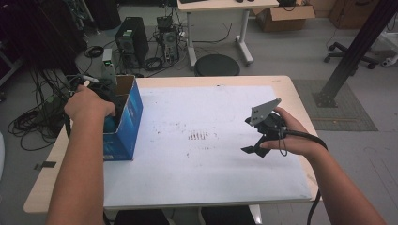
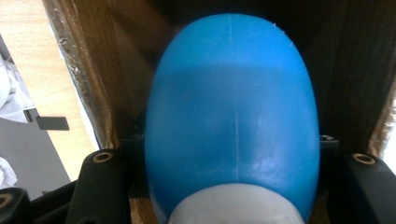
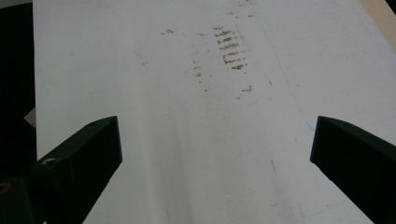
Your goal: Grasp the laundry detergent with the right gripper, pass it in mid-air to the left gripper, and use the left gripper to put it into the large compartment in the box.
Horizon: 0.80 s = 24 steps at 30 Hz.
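Observation:
An open blue cardboard box (image 1: 127, 123) stands at the left edge of the table. My left hand (image 1: 88, 106) reaches into it from above. In the left gripper view, the left gripper (image 2: 232, 161) is shut on a smooth rounded blue object (image 2: 233, 107) with a pale grey end (image 2: 233, 207), down between the box's brown inner walls (image 2: 116, 70). My right gripper (image 1: 252, 137) hovers over the right part of the white sheet (image 1: 211, 164). In its own view the right gripper (image 3: 217, 140) is open, with nothing between its jaws above the bare sheet (image 3: 187, 154).
Brown smudges (image 1: 198, 136) mark the sheet's middle. On the floor behind the table are a computer tower (image 1: 132, 41), loose cables (image 1: 33, 124) and a round black stool (image 1: 217, 64). A slanted black post (image 1: 356, 49) rises at the right.

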Tool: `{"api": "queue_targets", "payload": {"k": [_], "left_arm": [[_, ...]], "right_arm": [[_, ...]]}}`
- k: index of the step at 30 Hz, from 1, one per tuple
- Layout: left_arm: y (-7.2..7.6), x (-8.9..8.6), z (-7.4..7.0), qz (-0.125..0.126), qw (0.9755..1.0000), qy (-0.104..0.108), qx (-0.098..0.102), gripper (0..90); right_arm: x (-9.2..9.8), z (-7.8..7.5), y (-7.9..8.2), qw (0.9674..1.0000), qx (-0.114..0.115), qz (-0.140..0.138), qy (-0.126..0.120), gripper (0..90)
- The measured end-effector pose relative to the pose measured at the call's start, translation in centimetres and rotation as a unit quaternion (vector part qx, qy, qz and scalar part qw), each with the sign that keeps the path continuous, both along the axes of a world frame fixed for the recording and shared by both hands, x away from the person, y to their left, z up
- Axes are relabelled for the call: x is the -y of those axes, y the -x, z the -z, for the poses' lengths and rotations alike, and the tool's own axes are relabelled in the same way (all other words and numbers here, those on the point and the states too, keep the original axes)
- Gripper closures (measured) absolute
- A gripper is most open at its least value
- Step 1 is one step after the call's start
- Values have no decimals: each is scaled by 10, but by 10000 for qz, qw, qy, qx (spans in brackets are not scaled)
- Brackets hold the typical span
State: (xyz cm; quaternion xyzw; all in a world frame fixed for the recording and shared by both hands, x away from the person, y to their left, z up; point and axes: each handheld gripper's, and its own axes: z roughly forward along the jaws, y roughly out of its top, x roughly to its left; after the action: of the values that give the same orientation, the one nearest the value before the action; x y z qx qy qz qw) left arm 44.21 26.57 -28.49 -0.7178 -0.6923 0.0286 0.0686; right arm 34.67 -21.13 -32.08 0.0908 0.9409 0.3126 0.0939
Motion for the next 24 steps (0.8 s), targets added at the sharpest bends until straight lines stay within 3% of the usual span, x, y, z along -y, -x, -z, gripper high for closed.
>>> {"api": "queue_targets", "payload": {"k": [19,24], "left_arm": [[2,-3,10,-30,10000,64,-25,384],[2,-3,10,-50,9999,94,50,382]], "right_arm": [[-1,3,0,10000,-36,10,-16,23],[-2,3,1,10000,-47,7,-6,23]]}}
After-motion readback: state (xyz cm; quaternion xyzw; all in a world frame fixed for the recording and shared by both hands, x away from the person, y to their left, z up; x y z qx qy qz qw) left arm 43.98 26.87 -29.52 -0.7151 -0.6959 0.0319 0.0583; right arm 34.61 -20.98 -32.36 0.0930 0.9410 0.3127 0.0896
